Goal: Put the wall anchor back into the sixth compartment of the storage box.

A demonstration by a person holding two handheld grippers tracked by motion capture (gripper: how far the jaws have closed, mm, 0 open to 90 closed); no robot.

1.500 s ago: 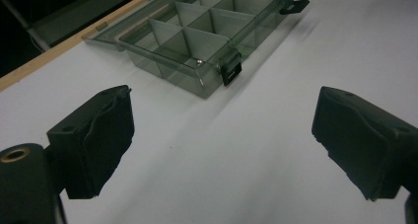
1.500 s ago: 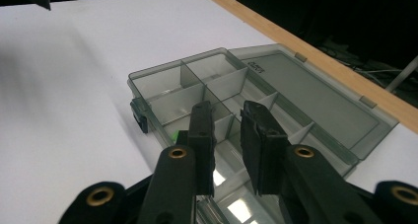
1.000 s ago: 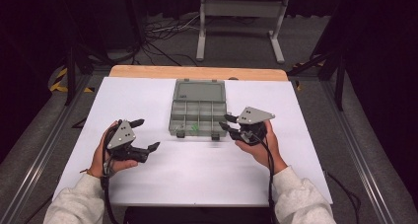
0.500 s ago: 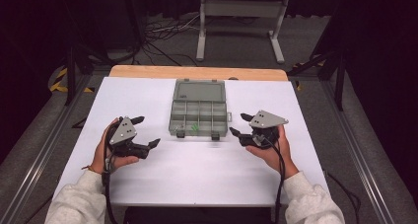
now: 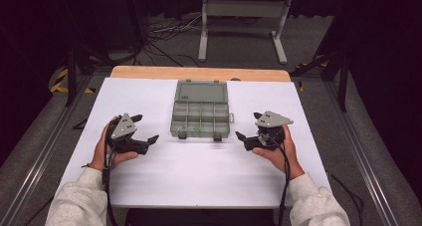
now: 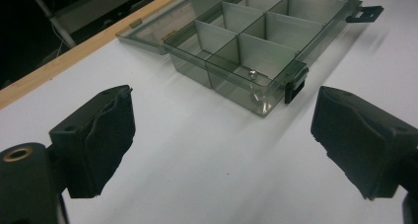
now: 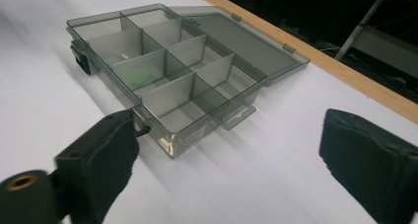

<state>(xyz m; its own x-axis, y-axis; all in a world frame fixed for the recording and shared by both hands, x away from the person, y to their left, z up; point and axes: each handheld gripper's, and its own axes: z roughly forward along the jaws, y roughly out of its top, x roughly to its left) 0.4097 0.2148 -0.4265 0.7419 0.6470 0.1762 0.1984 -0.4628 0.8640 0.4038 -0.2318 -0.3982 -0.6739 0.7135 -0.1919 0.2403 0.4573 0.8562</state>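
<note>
High view: compartment box [image 5: 200,116] lies lid-open at mid-table with a small screw [image 6: 253,74] in one cell, between left gripper [image 5: 145,131] and right gripper [image 5: 247,128], both spread and empty, the right's jaws having just opened; closing seemingly remains.

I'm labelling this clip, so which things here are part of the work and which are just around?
Part of the work:
- open compartment box, small green item and small metal piece inside
- left gripper, open
- right gripper, jaws just opened, nothing between them

Just around:
- metal stand
- floor cables
</note>
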